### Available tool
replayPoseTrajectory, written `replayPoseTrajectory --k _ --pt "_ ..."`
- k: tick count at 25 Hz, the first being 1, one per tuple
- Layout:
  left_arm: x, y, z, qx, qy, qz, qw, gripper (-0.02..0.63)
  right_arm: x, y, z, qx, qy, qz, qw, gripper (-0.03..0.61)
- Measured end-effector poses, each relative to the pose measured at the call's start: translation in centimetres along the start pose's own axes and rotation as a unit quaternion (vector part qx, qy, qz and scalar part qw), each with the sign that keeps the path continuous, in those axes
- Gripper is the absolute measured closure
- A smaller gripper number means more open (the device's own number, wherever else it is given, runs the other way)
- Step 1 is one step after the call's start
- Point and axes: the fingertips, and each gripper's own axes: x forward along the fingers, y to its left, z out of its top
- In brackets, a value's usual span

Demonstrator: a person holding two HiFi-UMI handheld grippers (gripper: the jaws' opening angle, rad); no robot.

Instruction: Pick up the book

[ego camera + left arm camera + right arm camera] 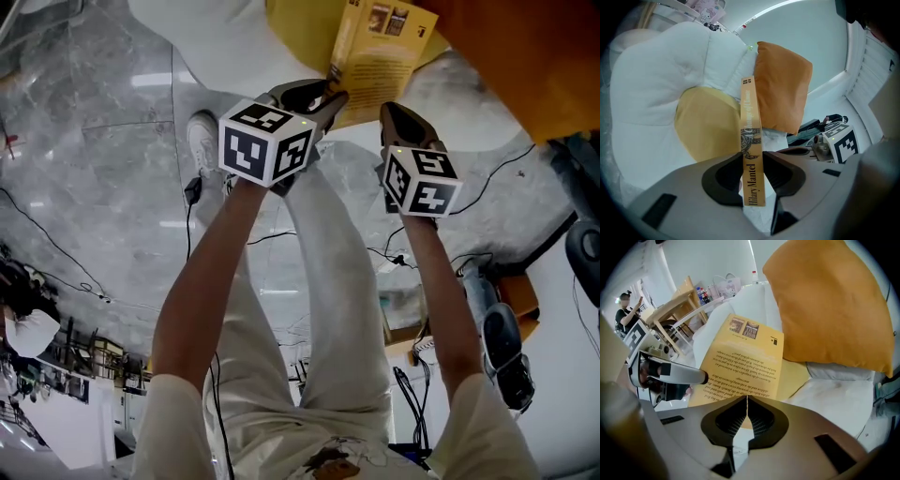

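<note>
Gripping paperback (375, 56) spine between its jaws: left claw (752, 161); right claw (746, 403) pinches cover edge (743, 394). Raise both evenly, sparing cover.

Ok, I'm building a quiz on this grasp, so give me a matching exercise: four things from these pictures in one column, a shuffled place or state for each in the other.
1 left gripper
2 right gripper
3 book
4 orange cushion

a against the white cushion
b yellow, held by both grippers
c shut on the book's spine
d shut on a thin edge of the book

Pairs: 1-c, 2-d, 3-b, 4-a
</note>
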Motion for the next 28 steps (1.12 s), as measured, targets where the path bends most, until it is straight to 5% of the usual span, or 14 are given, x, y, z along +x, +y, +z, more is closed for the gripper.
replayPoseTrajectory --k 9,28 --pt "-4.0 -0.7 1.0 -0.001 -0.004 0.010 0.9999 0.476 -2.5 2.5 1.1 0.013 -0.012 0.002 1.000 0.554" --pt "-12.4 -2.3 6.1 0.017 -0.015 0.046 0.9987 0.475 -10.5 7.2 10.1 0.062 -0.089 0.017 0.994 0.554"
